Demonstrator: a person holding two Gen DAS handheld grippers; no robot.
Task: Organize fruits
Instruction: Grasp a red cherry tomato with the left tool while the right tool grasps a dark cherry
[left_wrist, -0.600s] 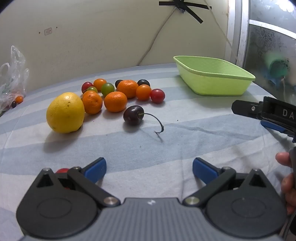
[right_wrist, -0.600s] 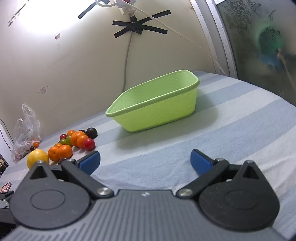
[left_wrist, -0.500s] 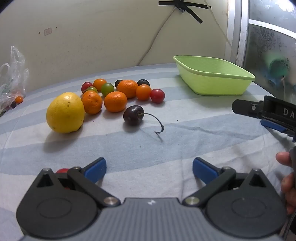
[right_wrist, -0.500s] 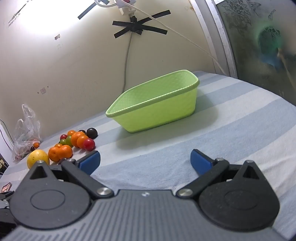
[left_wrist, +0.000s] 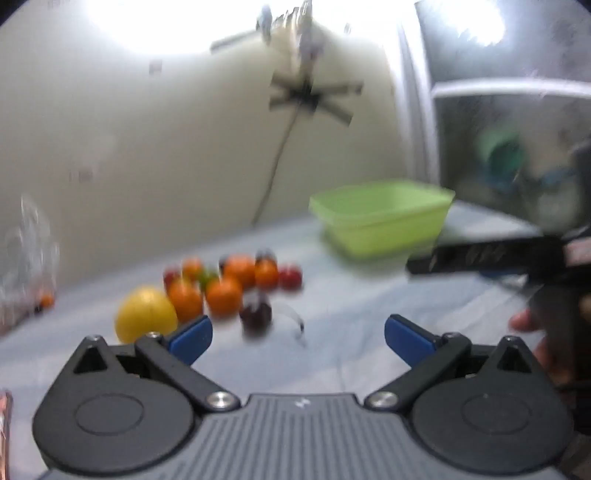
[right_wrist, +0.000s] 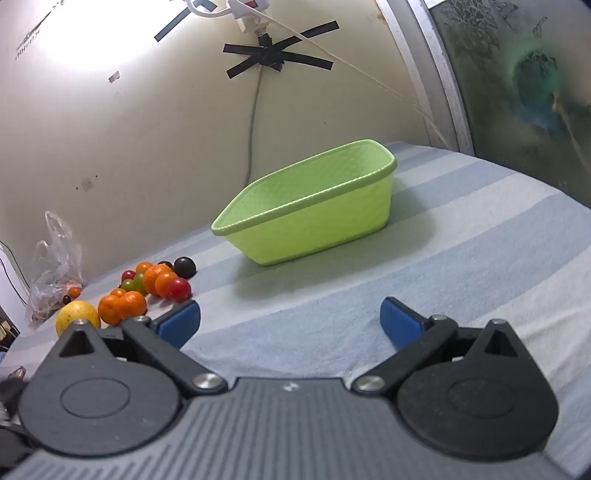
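My left wrist view is smeared with blur, so fine detail there is hard to make out; the right wrist view is sharp. The striped bed cover (right_wrist: 461, 258) carries everything. Largest on it is one green basket (right_wrist: 317, 225), sitting well apart from the fruit, and I see nothing inside the part of its interior that shows. My left gripper (left_wrist: 298, 338) has its jaws spread wide with nothing between them, and my right gripper (right_wrist: 290, 319) likewise stands parted and empty, low over the cover. The right gripper's black body (left_wrist: 491, 254) crosses the right edge of the left view, cut off, with fingers (left_wrist: 524, 321) of my hand partly seen. To the far left one clear plastic bag (right_wrist: 55, 269) holds small fruits I cannot count. One yellow lemon (right_wrist: 77, 314) is partly hidden behind my right gripper's linkage. Beside it lie mandarins (right_wrist: 123, 306); I count about five orange fruits overall, uncertainly. One dark cherry (left_wrist: 255, 314) with a curved stem lies nearest my left jaws. Cherry tomatoes (right_wrist: 179, 288), red, green and dark, cluster behind, overlapping too much to count.
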